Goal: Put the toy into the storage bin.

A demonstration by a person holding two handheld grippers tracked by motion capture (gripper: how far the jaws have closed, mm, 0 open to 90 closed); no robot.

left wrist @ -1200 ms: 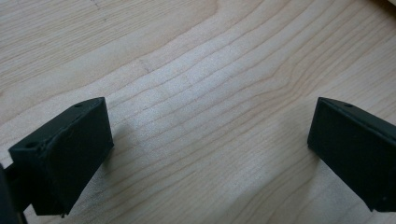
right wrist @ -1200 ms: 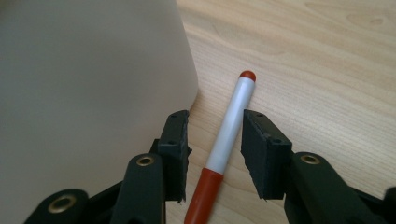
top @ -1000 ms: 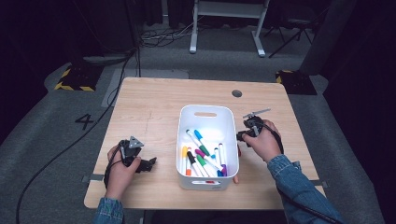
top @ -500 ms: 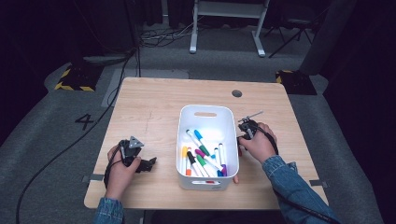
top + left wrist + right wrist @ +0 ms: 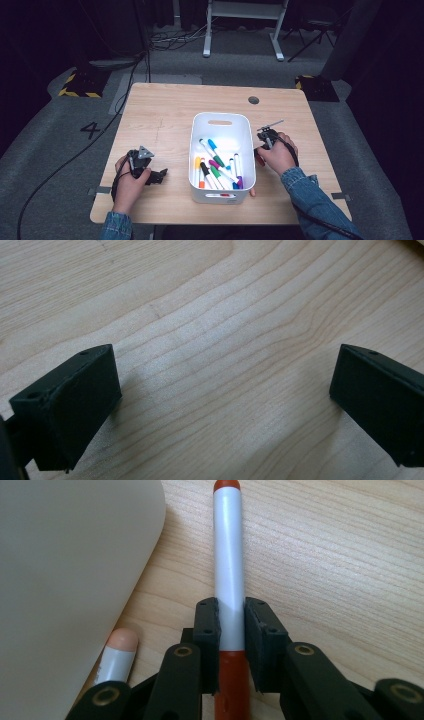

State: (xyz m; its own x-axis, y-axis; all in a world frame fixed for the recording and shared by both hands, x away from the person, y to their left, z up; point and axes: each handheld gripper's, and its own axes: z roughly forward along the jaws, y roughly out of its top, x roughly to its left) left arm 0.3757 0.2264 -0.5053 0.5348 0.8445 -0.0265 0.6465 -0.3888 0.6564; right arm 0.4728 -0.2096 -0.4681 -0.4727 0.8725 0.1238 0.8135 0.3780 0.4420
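With the right gripper (image 5: 231, 630) newly clamped on the red-capped marker (image 5: 228, 565), its holder should lift straight before swinging toward the white bin (image 5: 222, 131) at nine o'clock, probably clearing the peach-capped marker (image 5: 116, 652), while the left gripper (image 5: 220, 405) rests spread wide.

The marker (image 5: 228, 570) has a white barrel with a red cap and a red end section. It lies flat on the wooden table, just beside the outer wall of the white bin (image 5: 70, 565), parallel to that wall, apart from it. A second, peach-capped marker (image 5: 116, 652) lies nearer the bin wall.
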